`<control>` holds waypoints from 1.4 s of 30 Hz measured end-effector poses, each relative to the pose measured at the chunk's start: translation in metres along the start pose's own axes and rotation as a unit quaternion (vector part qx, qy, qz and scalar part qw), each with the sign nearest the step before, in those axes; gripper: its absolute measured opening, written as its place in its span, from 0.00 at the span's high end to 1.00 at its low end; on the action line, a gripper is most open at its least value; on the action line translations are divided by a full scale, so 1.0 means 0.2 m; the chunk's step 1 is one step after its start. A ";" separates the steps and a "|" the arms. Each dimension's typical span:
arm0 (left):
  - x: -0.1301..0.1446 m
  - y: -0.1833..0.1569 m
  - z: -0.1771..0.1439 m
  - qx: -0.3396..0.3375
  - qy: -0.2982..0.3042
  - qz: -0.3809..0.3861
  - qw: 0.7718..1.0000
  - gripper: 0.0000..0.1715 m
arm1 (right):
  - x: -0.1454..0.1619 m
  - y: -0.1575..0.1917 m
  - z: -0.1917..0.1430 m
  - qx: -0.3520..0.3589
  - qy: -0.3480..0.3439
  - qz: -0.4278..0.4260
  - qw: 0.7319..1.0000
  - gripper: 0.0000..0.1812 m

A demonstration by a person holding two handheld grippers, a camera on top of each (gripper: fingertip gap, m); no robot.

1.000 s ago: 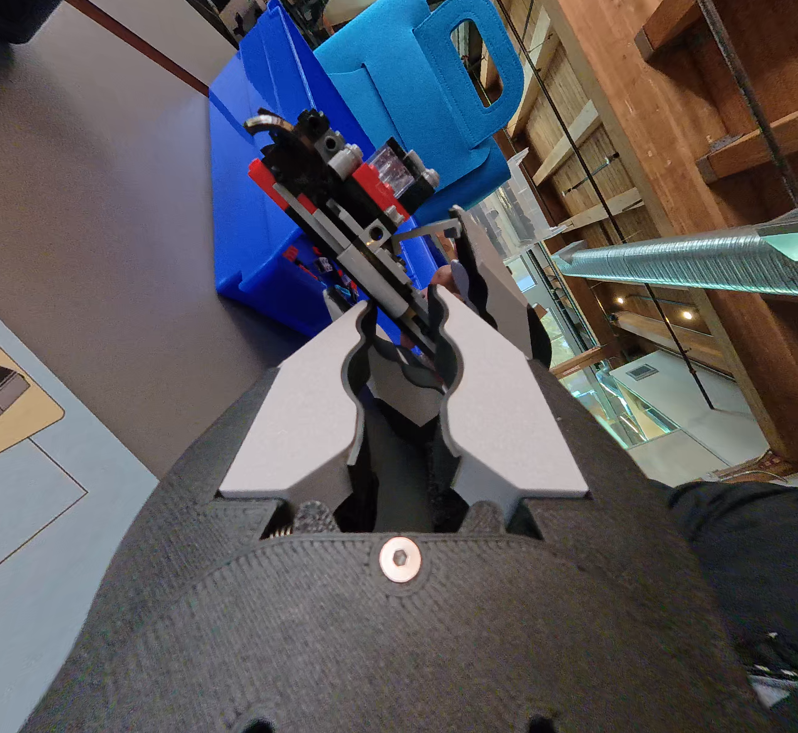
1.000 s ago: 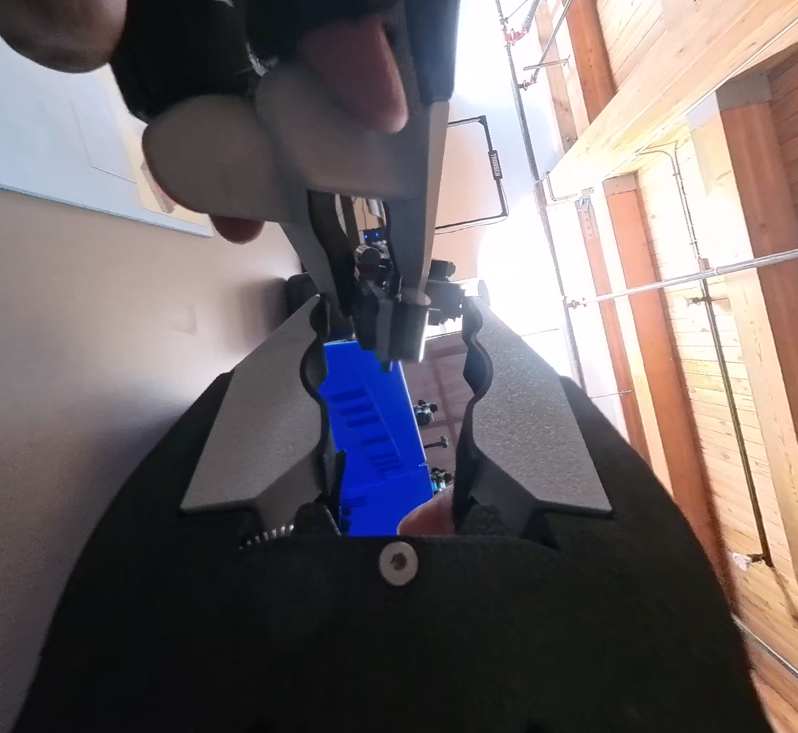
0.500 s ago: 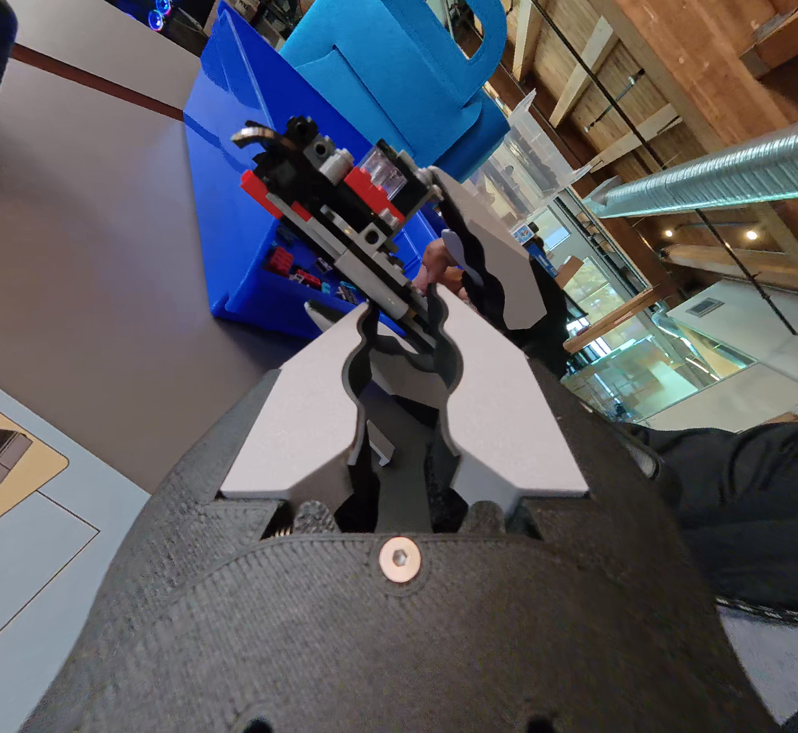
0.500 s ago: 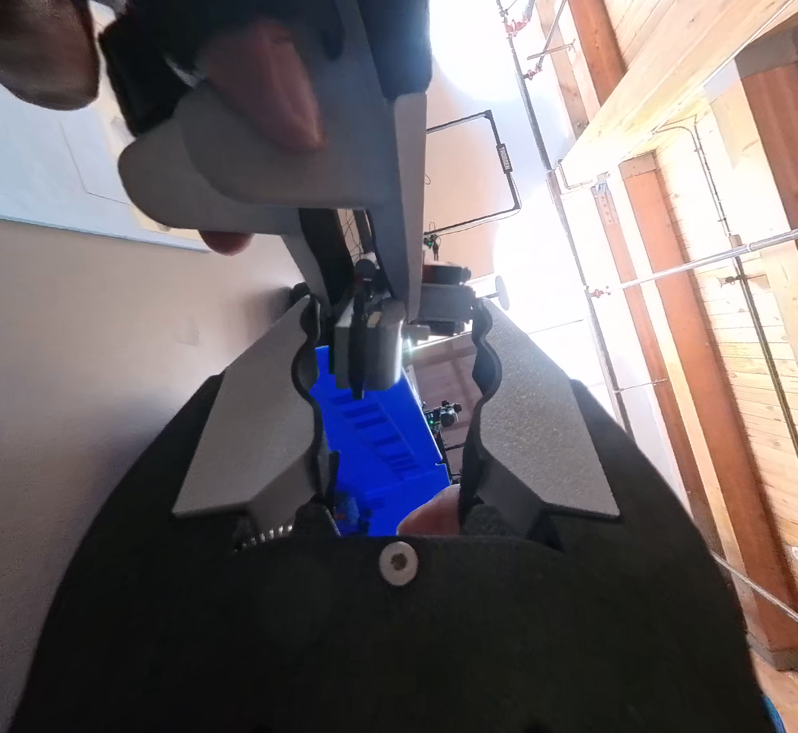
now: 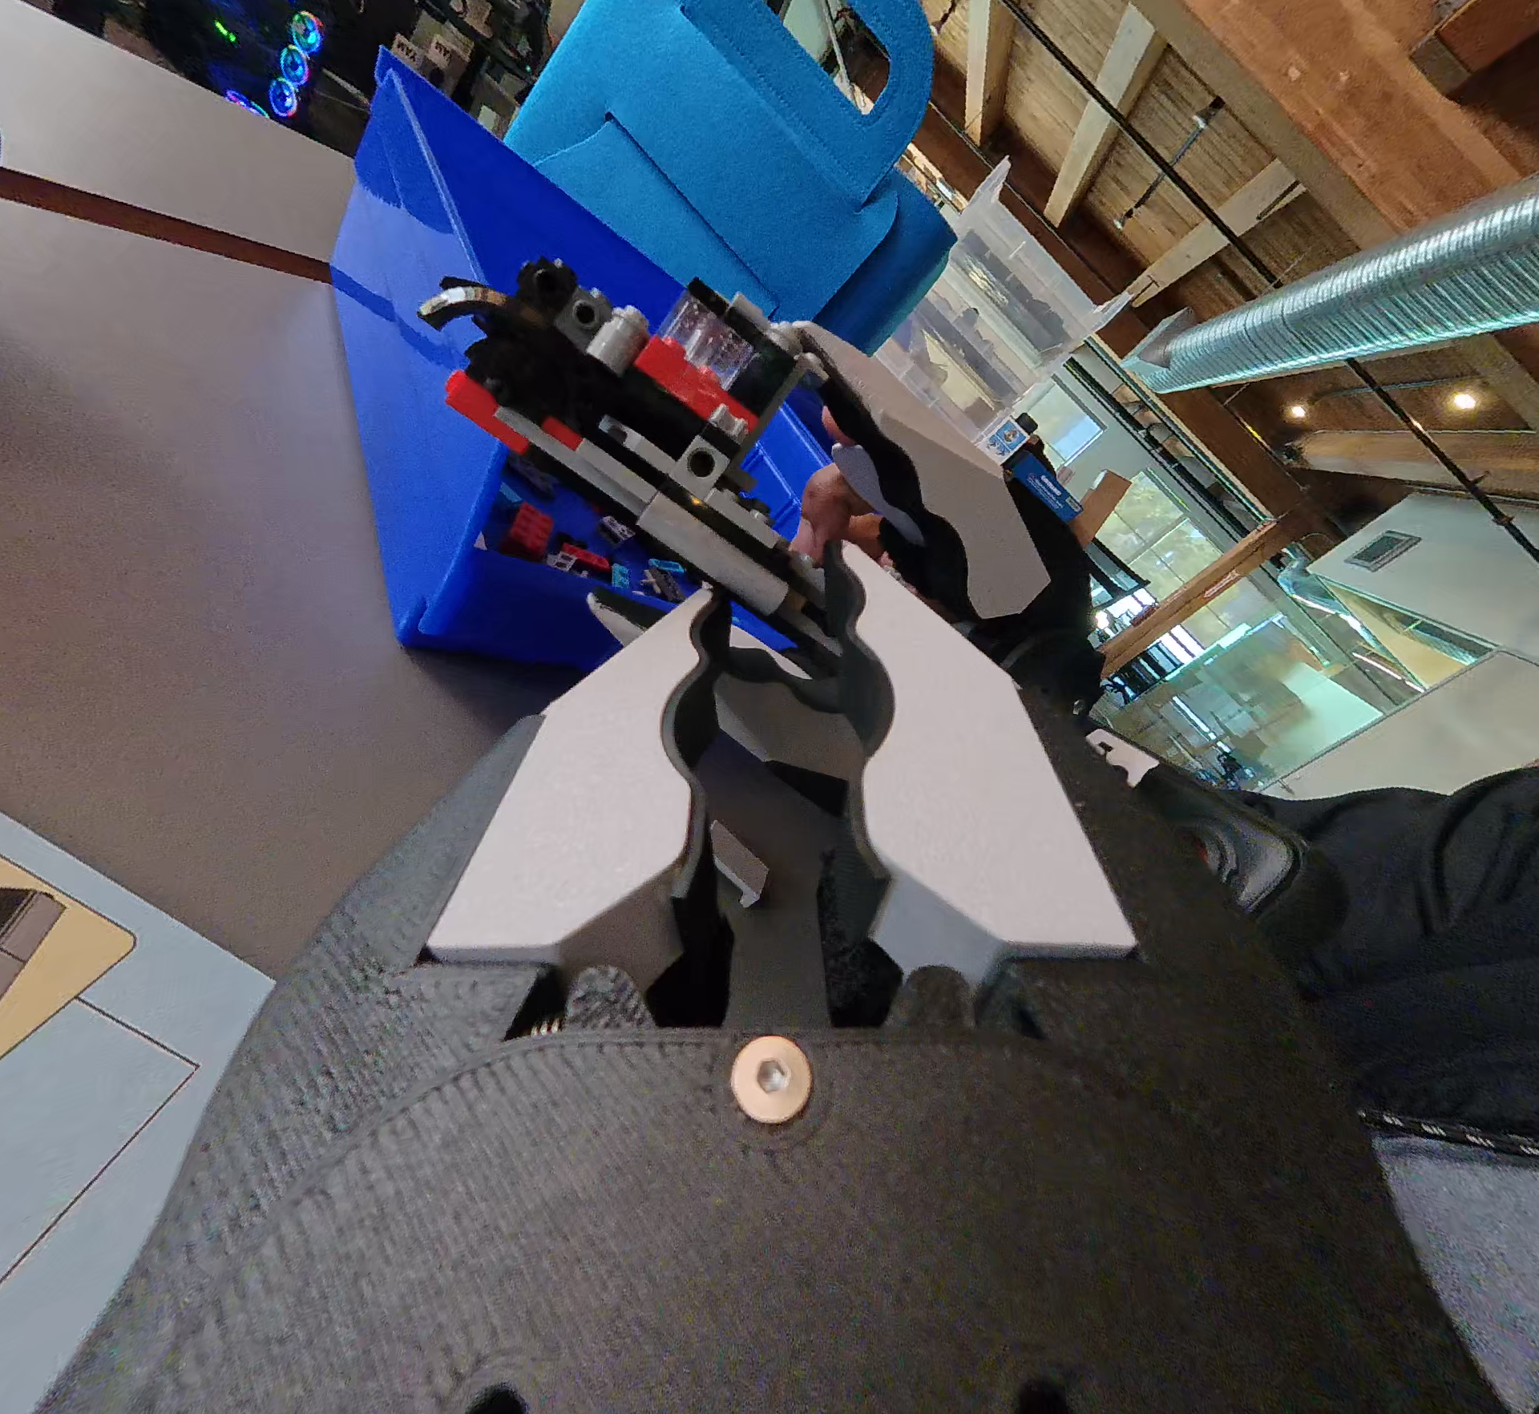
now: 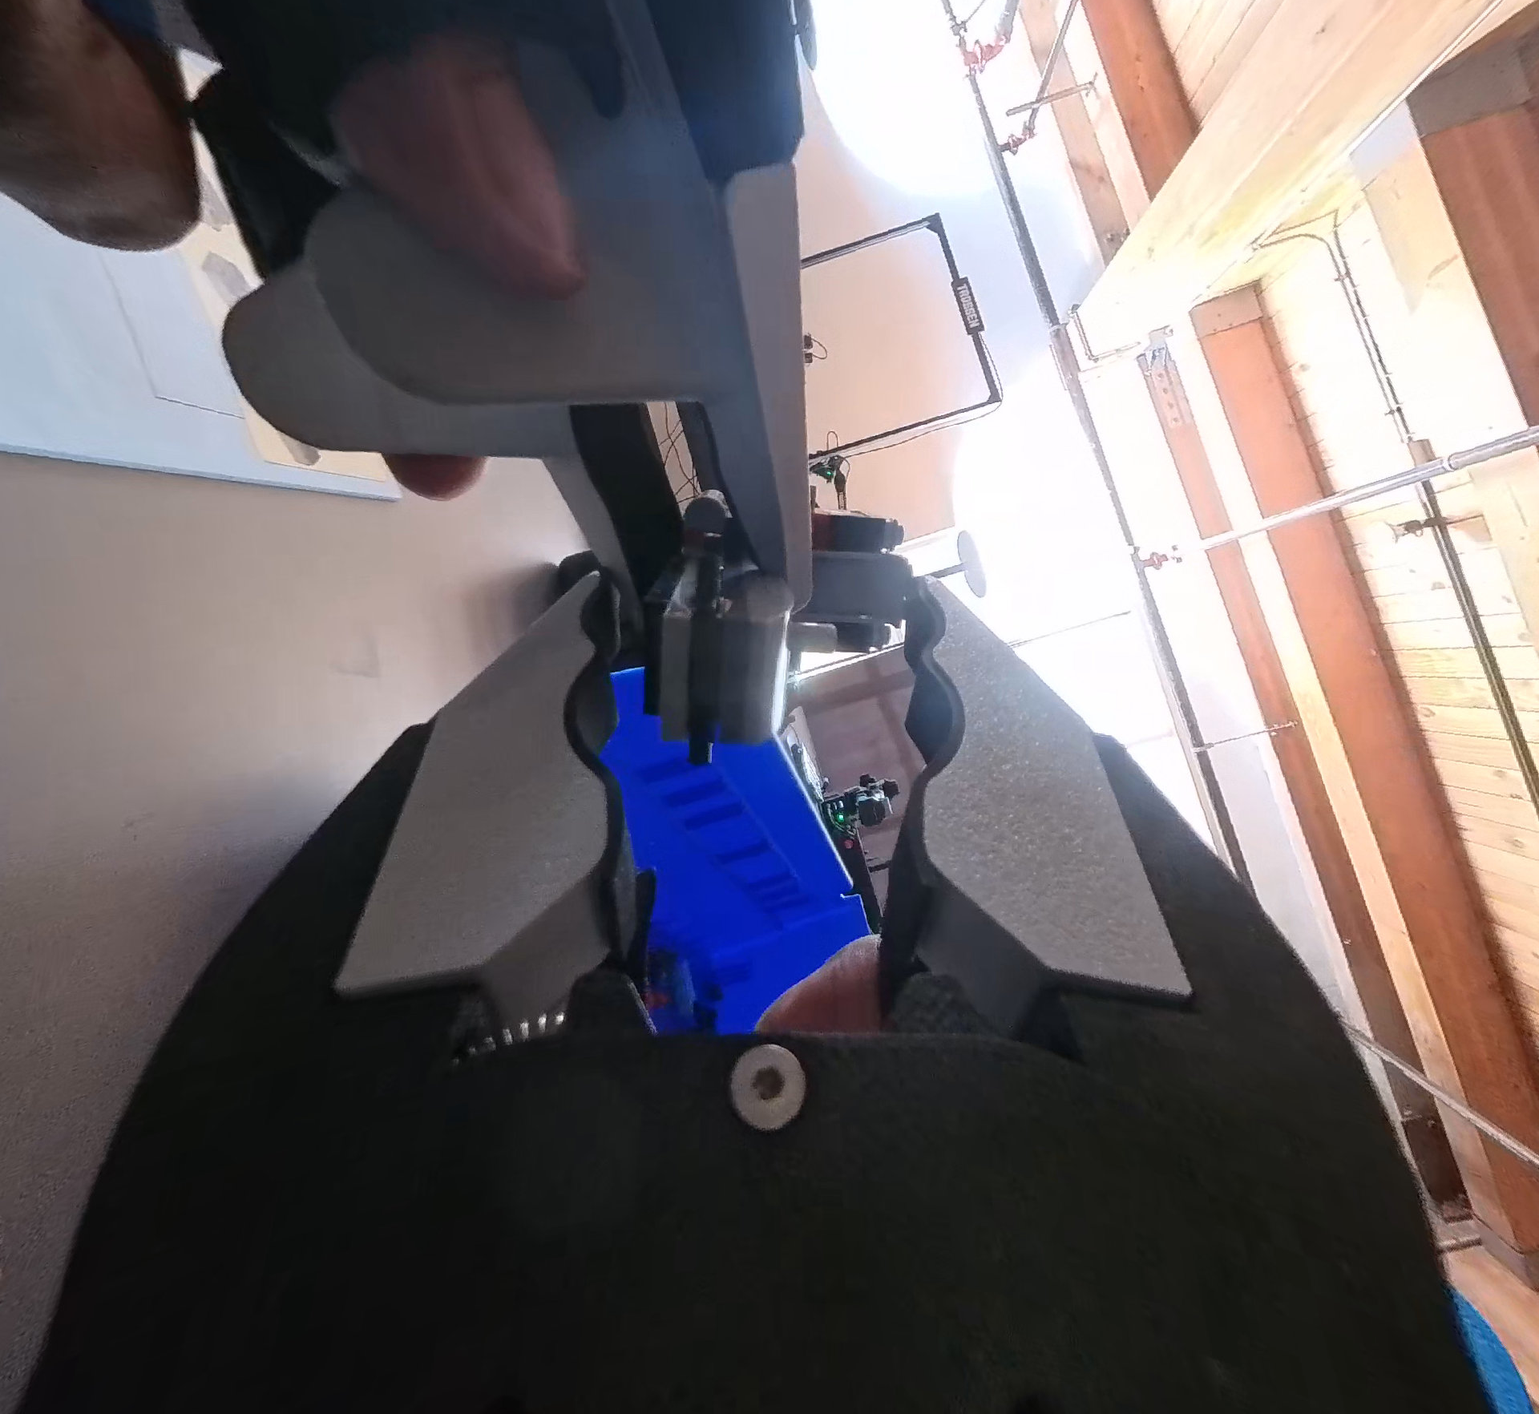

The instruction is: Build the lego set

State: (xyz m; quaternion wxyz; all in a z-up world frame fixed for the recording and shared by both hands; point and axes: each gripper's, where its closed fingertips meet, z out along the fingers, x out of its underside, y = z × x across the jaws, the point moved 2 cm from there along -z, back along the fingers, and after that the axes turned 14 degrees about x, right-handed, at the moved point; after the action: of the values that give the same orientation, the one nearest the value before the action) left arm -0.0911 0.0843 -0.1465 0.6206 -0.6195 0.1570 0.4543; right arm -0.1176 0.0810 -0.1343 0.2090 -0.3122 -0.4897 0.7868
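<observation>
The lego model (image 5: 633, 441), a long build of black, grey and red bricks with a clear piece near its far end, is held up off the table, tilted, with its grey lower end pinched at the tips of the left gripper (image 5: 779, 608). That gripper's jaws stand narrow, closed on the model's near end, and the rest of the build sticks out forward and to the left beyond the fingertips.

In the right wrist view the same model (image 6: 720, 658) shows end-on as a grey block hanging between the tips of the right gripper (image 6: 762, 624), whose jaws are spread wide; the block sits in the gap nearer the left finger, and whether it touches either finger cannot be told. The left gripper (image 6: 500, 341) reaches down from the top of this view, with a person's fingers (image 6: 491, 175) resting on it. In the left wrist view the right gripper (image 5: 933, 491) shows farther off, just beside the model's far, clear-topped end.

Behind the model a blue bin (image 5: 416, 341) stands on the grey table (image 5: 166, 541), with loose small bricks (image 5: 575, 541) of red, black and light blue on its floor. A blue felt bag (image 5: 716, 125) with a cut-out handle stands behind the bin. A printed sheet (image 5: 75, 1041) lies at the table's near left edge.
</observation>
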 end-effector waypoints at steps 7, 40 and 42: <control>0.00 0.00 0.00 0.001 0.004 0.010 1.000 0.85 | 0.00 0.00 0.00 -0.005 0.003 0.007 1.000 0.61; -0.01 0.00 0.00 0.025 -0.019 -0.054 0.998 0.85 | 0.00 -0.02 0.00 0.047 0.003 -0.053 0.998 0.61; -0.01 0.01 -0.01 0.029 -0.027 -0.072 0.997 0.85 | 0.00 -0.02 0.00 0.049 0.004 -0.060 0.997 0.61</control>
State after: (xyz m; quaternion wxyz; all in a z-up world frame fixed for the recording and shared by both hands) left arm -0.0935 0.0817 -0.1457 0.6731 -0.5986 0.1079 0.4206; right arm -0.1173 0.0827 -0.1313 0.2726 -0.2744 -0.4678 0.7947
